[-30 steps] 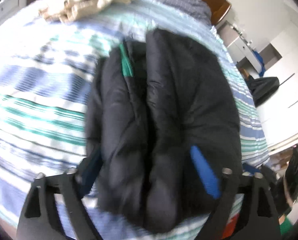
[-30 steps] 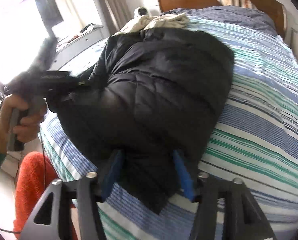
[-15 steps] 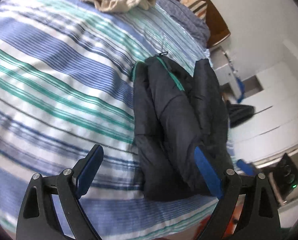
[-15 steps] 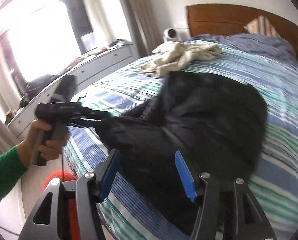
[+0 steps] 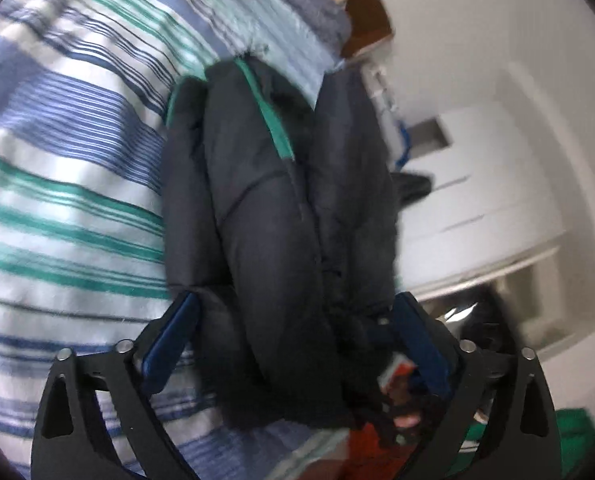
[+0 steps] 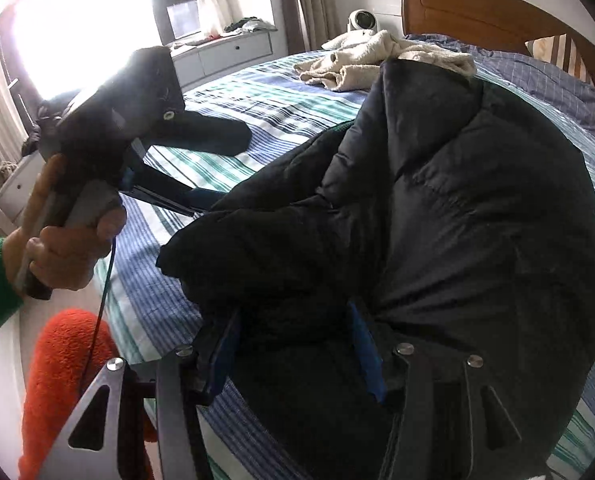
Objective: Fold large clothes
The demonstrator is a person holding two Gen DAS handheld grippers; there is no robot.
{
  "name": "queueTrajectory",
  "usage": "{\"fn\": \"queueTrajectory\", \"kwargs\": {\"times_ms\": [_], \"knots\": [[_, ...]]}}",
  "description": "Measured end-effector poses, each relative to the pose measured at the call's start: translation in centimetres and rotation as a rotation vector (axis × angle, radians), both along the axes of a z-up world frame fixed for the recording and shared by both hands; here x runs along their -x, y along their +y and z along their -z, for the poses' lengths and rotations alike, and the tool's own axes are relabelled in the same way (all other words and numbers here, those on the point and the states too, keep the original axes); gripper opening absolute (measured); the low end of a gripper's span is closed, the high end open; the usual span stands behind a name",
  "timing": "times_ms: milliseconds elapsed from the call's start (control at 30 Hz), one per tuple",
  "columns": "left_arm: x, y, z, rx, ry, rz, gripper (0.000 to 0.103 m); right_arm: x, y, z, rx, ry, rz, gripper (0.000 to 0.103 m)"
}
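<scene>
A black puffer jacket (image 6: 457, 208) with a teal zip line (image 5: 271, 120) is bunched in thick folds on the striped bed (image 6: 257, 108). In the left wrist view the jacket (image 5: 273, 208) fills the space between the blue pads of my left gripper (image 5: 293, 336), whose jaws stand wide around the fold. In the right wrist view my right gripper (image 6: 293, 344) also has its jaws wide around a thick fold at the jacket's near edge. The left gripper (image 6: 201, 204) shows there too, held by a hand, its tips at the jacket's left edge.
A cream garment (image 6: 369, 60) lies crumpled near the wooden headboard (image 6: 477, 12). A striped pillow (image 6: 561, 54) sits at the head. White cupboards (image 5: 477, 200) stand beyond the bed's edge. A white dresser (image 6: 225, 52) and a bright window are at the left. An orange fuzzy item (image 6: 65, 380) is below the bed.
The left gripper has moved in onto the jacket fold, which now sits between its pads. The right gripper's view has swung closer, with the jacket bulging between its pads.
</scene>
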State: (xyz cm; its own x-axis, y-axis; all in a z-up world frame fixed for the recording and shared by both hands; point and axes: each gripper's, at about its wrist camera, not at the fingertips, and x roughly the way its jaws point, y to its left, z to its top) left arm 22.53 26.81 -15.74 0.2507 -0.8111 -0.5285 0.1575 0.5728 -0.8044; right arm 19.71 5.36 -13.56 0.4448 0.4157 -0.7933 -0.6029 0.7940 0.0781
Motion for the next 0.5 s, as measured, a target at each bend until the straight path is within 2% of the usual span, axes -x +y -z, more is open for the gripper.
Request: {"fn": "queueTrajectory", "kwargs": {"times_ms": [100, 200, 333, 400, 467, 500], "knots": [[-1.4, -3.5, 0.5, -0.183, 0.000, 0.087, 0.100, 0.8, 0.0, 0.2, 0.027, -0.039, -0.005, 0.055], [-2.4, -5.7, 1.1, -0.268, 0.013, 0.139, 0.103, 1.2, -0.7, 0.0, 0.000, -0.049, -0.007, 0.055], [-2.7, -6.1, 1.2, -0.273, 0.018, 0.148, 0.103, 1.9, -2.7, -1.2, -0.078, -0.032, 0.001, 0.055], [-2.5, -5.7, 1.5, -0.241, 0.024, 0.114, 0.103, 2.5, -5.1, -2.6, -0.174, -0.006, 0.040, 0.055], [-2.1, -5.5, 1.4, -0.239, 0.021, 0.102, 0.103, 3.4, -9.1, -4.0, -0.301, 0.002, 0.126, 0.060], [-2.1, -5.7, 1.3, -0.244, 0.016, 0.102, 0.103, 3.7, -10.9, -4.2, -0.338, -0.001, 0.169, 0.065]]}}
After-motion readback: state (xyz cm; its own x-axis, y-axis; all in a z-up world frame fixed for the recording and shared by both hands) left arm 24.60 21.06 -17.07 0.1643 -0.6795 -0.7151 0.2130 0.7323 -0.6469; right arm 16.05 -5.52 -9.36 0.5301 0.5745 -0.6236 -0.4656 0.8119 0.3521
